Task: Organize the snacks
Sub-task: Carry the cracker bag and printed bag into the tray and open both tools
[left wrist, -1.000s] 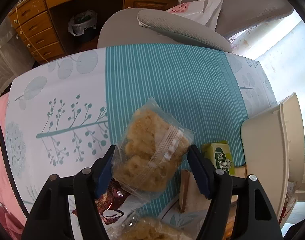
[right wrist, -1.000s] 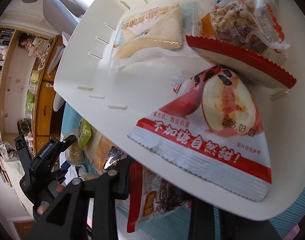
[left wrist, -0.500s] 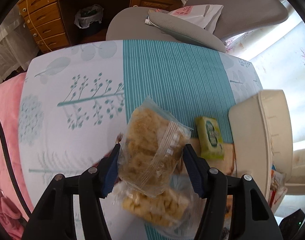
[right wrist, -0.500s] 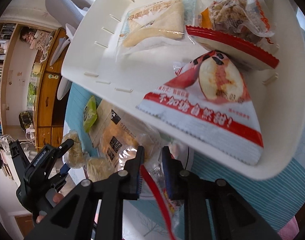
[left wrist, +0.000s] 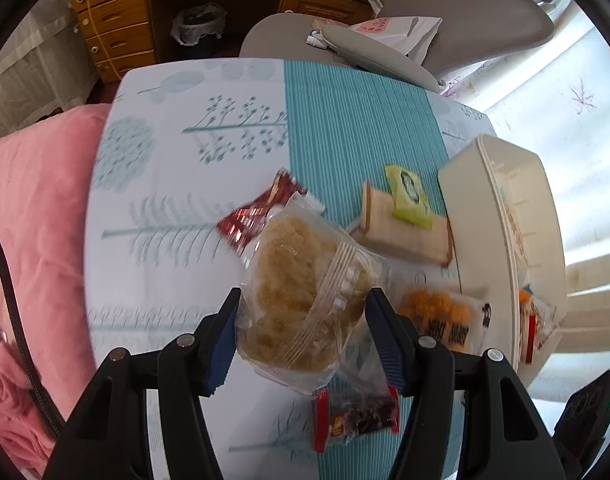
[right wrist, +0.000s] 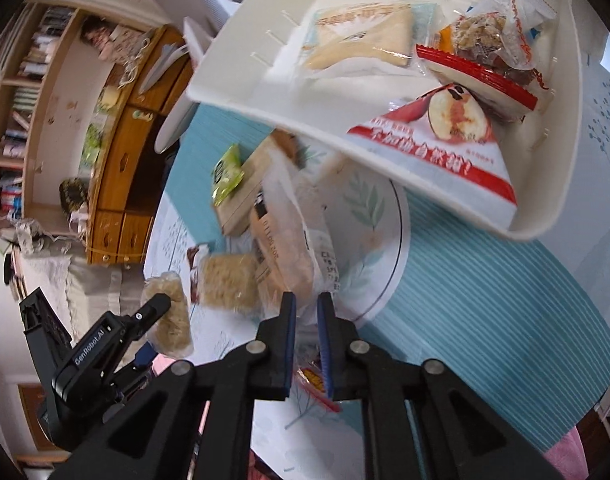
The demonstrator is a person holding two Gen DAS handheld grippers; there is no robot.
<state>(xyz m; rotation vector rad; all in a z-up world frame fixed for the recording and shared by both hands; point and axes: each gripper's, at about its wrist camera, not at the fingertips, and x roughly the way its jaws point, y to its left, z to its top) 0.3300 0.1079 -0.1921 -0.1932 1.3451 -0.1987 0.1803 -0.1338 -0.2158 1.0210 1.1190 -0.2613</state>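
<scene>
Clear-wrapped rice cake [left wrist: 305, 296] held above table; red-edged packet [left wrist: 355, 414] below it.

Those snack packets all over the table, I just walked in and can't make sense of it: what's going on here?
A person with a gripper in each hand is sorting snacks into a white bin. The left gripper holds a clear bag of crispy rice cake above the table. The right gripper is nearly closed on a thin red-edged packet. The bin already holds an apple-picture packet and a sandwich pack; several packets remain on the tablecloth.
</scene>
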